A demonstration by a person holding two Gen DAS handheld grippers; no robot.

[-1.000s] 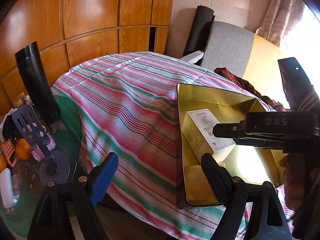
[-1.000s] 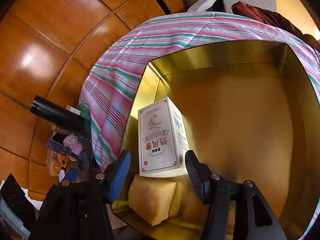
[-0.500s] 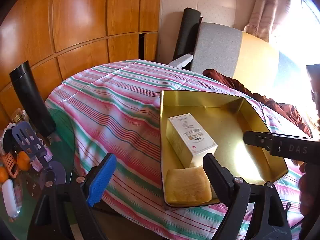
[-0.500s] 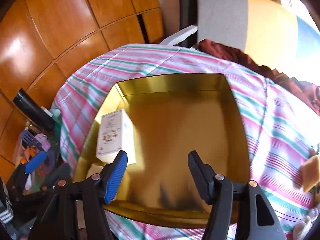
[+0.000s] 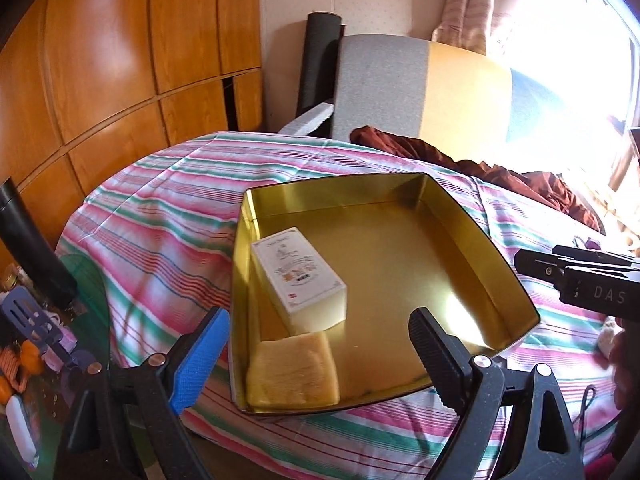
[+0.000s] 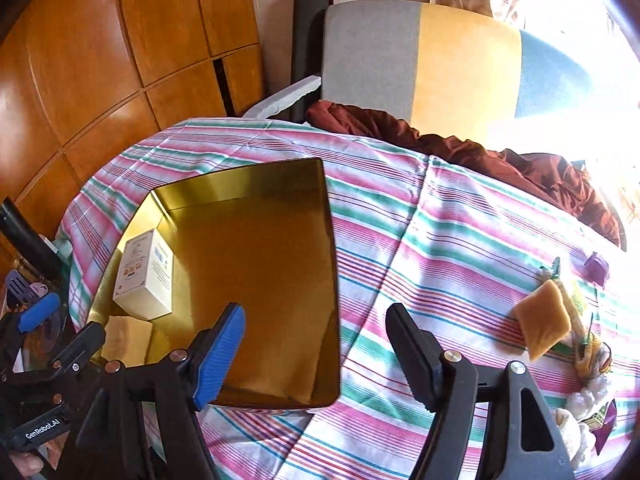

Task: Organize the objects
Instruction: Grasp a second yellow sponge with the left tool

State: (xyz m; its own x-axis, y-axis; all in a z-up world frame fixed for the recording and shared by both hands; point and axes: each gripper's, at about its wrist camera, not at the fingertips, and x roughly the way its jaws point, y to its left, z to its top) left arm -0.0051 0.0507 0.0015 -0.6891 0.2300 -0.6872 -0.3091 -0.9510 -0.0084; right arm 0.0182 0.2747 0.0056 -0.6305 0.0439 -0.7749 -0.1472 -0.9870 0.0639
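Gold tray (image 5: 496, 280) is lying on the striped cloth (image 5: 168, 216) that is covering the round table, toward its left side in the right wrist view. Behind the table a padded chair (image 6: 420, 60) is standing, with a dark red cloth (image 6: 460, 148) trailing along the far edge. Inside the tray a white box (image 5: 298, 276) is sitting against the left wall, and a yellow sponge (image 5: 294, 372) is lying just in front of it in the near left corner. A second sponge (image 6: 544, 320) is lying on the cloth well to the right, beside some small wrappers. The left gripper (image 5: 316, 356) is hovering over the tray's near edge, jaws wide and empty. The right gripper (image 6: 316, 352) has just been opening and is holding nothing.
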